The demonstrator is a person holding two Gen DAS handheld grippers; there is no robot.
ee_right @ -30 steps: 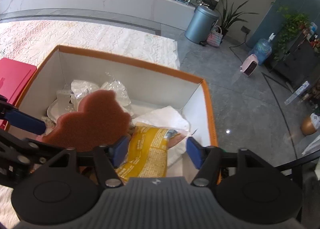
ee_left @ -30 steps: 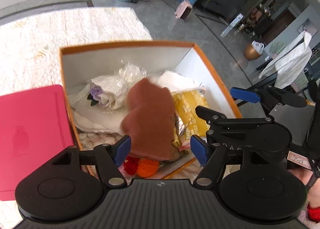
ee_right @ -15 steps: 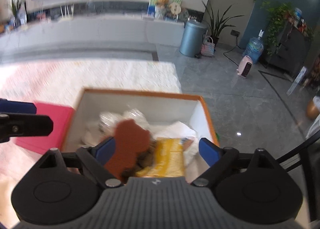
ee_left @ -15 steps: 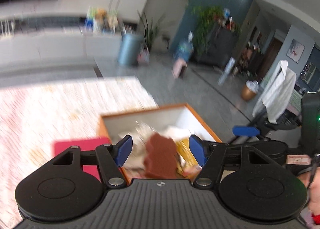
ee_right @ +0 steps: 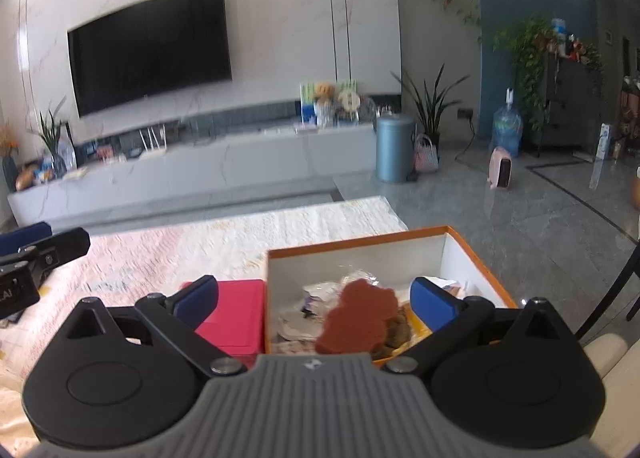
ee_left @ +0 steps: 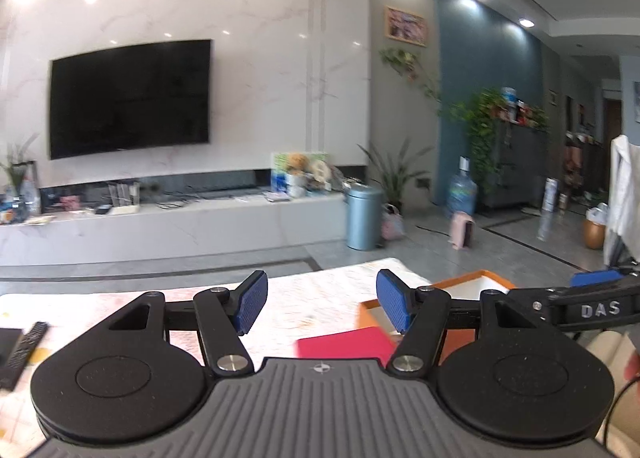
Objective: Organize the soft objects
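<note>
Nearest the right wrist camera, the right gripper (ee_right: 314,300) has its blue-padded fingers (ee_right: 434,300) spread wide with nothing pinched; they have just been opening. In the left wrist view the left gripper (ee_left: 318,304) is also spread and empty, its fingers having narrowed a little.

Under them lies a pale lace-patterned cloth (ee_right: 224,242) covering the worktop. On it stands an orange-rimmed cardboard box with white inner walls (ee_right: 360,254), and just beside its left wall lies a flat magenta-pink lid (ee_right: 236,314). Inside the box, lying apart from both grippers, rests a reddish-brown bear-shaped flat sponge (ee_right: 358,316), on top of crumpled clear plastic wrapping (ee_right: 340,284), white soft pieces and a yellow packet (ee_right: 420,328) at its right.

A black remote control (ee_left: 22,350) lies at the cloth's left edge. Beyond, grey tiled floor (ee_right: 520,209) reaches a long white marble media bench (ee_right: 224,165), a blue-grey cylindrical bin (ee_right: 394,147), potted plants and a wall-mounted black television (ee_right: 148,45).
</note>
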